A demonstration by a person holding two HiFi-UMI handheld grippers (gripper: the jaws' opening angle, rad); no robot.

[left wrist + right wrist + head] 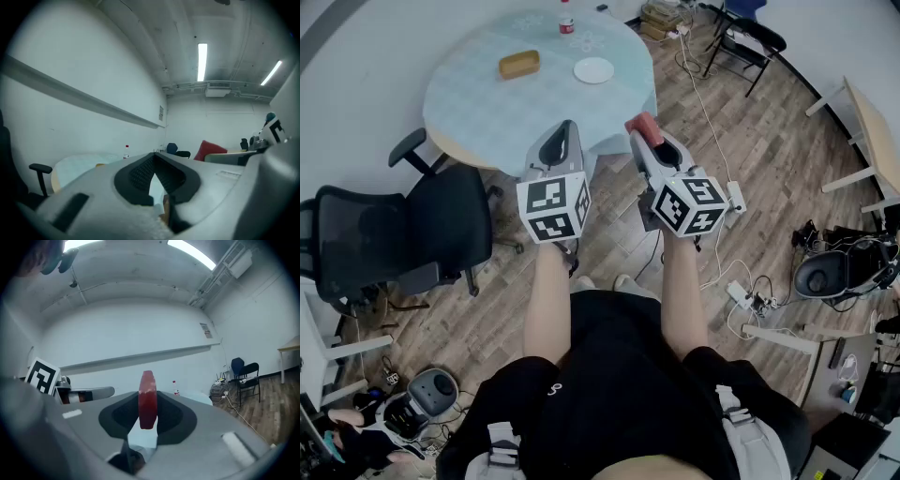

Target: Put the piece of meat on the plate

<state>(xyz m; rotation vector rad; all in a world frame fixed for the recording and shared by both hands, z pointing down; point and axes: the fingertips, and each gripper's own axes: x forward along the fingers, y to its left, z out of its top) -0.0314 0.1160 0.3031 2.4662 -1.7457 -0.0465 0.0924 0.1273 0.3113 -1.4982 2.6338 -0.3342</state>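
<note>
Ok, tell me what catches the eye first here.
The red piece of meat stands out, clamped upright in the jaws of the right gripper, out in front of the person. Beyond it, the round table with a pale cloth bears the empty white plate toward its right side.

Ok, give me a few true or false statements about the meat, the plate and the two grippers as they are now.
1. The right gripper is clamped on the piece of meat. True.
2. The meat lies on the plate. False: the plate is bare, and the meat is between the right gripper's jaws, short of the table.
3. The left gripper holds the bottle. False: its jaws are together with nothing between them. The bottle stands at the table's far edge.
4. In the head view the plate lies right of the brown tray. True.
5. The table is square. False: it is round.
</note>
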